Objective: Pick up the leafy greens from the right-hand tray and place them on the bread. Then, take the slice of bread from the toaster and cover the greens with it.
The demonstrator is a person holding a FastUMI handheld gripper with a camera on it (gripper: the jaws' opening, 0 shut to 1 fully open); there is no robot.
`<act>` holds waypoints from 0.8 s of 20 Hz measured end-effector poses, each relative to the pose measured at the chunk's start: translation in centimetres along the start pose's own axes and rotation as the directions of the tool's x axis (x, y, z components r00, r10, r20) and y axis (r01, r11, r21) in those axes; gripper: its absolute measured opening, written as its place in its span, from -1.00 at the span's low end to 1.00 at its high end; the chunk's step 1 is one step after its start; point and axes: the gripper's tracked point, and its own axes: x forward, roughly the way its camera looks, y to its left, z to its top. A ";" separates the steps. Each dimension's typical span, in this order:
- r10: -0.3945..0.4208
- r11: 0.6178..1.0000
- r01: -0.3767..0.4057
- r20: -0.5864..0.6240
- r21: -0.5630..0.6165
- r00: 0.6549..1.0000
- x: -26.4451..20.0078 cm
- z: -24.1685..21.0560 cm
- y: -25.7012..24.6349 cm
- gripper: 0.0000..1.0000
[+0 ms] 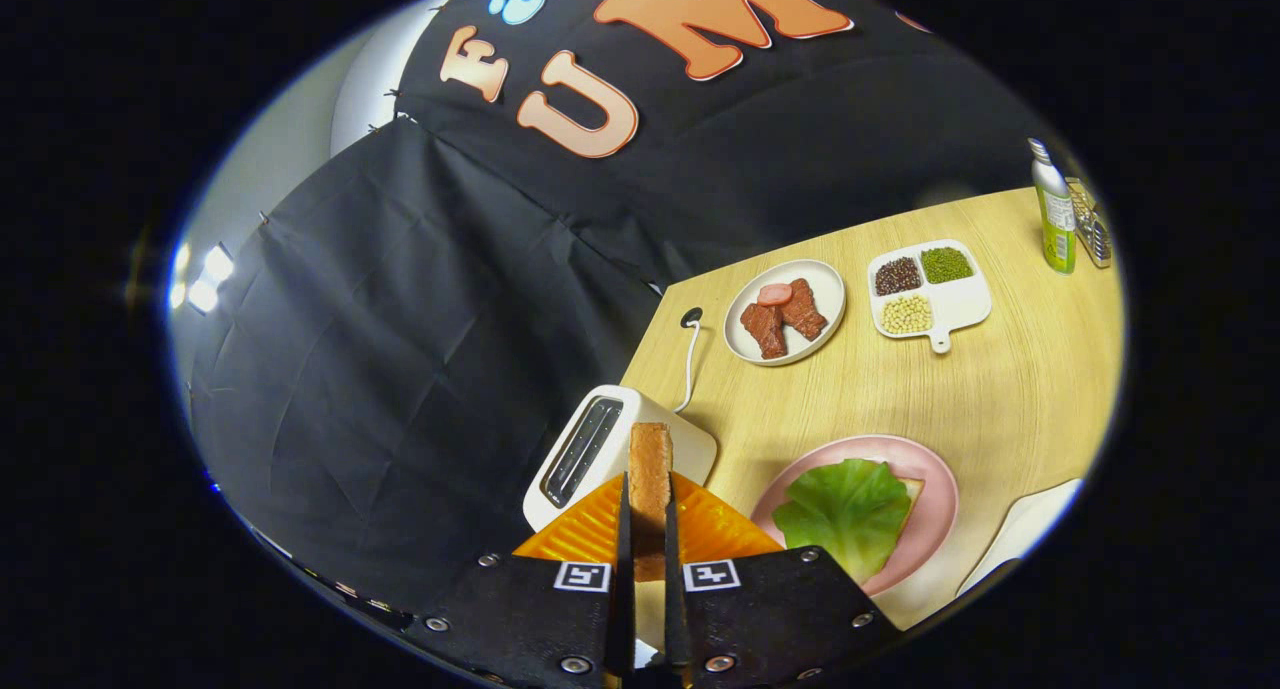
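Note:
My gripper (pixel 648 489) is shut on a slice of toasted bread (pixel 650 474), held on edge between the two fingers and lifted clear of the white toaster (pixel 600 449), which stands just beyond and to the left with its slot open. Right of the fingers sits a pink plate (pixel 930 499) with a slice of bread (pixel 912 489) on it. A green leaf (pixel 845 509) lies on that bread and covers most of it.
Farther back on the wooden table (pixel 1000 389) stand a white plate of meat pieces (pixel 785 311) and a divided white tray of beans (pixel 928 289). A green bottle (pixel 1052 209) is at the far right corner. A white tray edge (pixel 1030 529) shows right of the pink plate. The toaster's cord (pixel 690 354) runs back.

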 end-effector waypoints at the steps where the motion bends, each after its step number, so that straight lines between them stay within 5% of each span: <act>1: 0.000 1.000 0.000 -0.003 0.007 1.000 -0.2 -0.3 -0.6 -0.76; 11: -0.006 0.990 0.003 0.018 0.138 1.000 0.1 -3.3 -6.1 -0.76; 16: -0.082 0.990 0.081 0.002 0.111 0.997 0.8 -5.4 -9.6 -0.76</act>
